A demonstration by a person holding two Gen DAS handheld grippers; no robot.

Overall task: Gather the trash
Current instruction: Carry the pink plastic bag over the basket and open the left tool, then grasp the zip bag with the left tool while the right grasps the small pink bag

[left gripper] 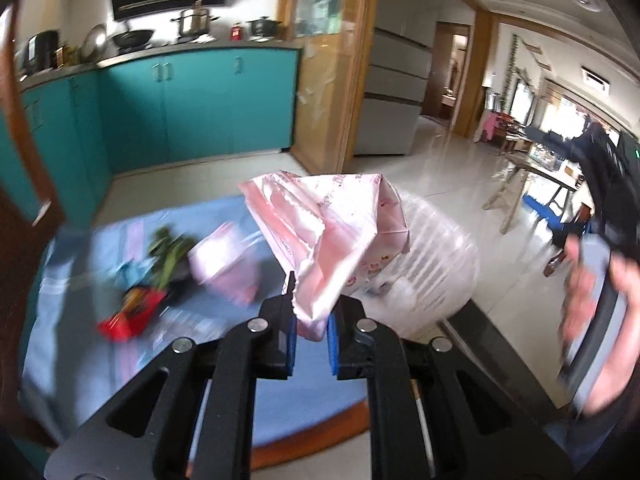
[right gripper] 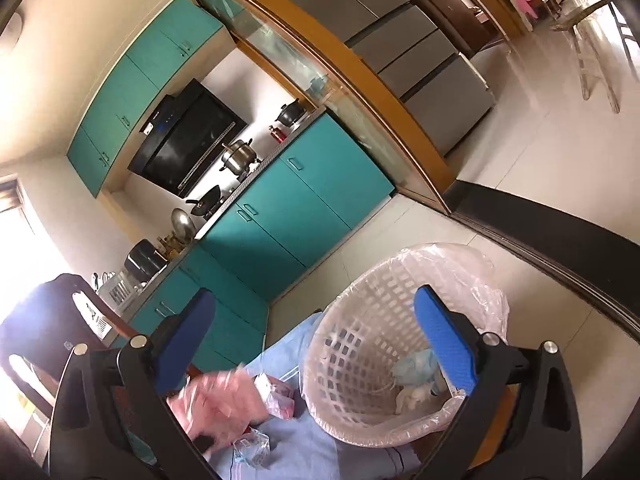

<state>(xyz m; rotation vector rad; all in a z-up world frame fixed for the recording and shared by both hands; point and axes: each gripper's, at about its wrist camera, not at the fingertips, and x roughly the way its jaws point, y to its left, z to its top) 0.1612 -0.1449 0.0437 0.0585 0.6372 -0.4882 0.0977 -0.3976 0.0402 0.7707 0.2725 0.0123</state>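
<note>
My left gripper [left gripper: 312, 326] is shut on a crumpled pink plastic wrapper [left gripper: 332, 228] and holds it up above the blue-clothed table [left gripper: 304, 392], just left of the white lined basket [left gripper: 436, 256]. More trash lies blurred on the cloth: a second pink wrapper [left gripper: 224, 264], green leaves [left gripper: 170, 254] and a red packet [left gripper: 128, 318]. My right gripper [right gripper: 316, 344] is open and empty, held over the basket [right gripper: 360, 340], which holds some blue and white scraps [right gripper: 416, 368]. The pink wrapper shows blurred in the right wrist view [right gripper: 220, 404].
Teal kitchen cabinets [left gripper: 192, 100] with pots stand behind the table. A wood-framed glass partition [left gripper: 320, 64] and a grey fridge [left gripper: 396, 80] lie beyond. The person's right hand and its gripper [left gripper: 600, 320] are at the right edge. A clear crumpled wrapper [right gripper: 252, 452] lies on the cloth.
</note>
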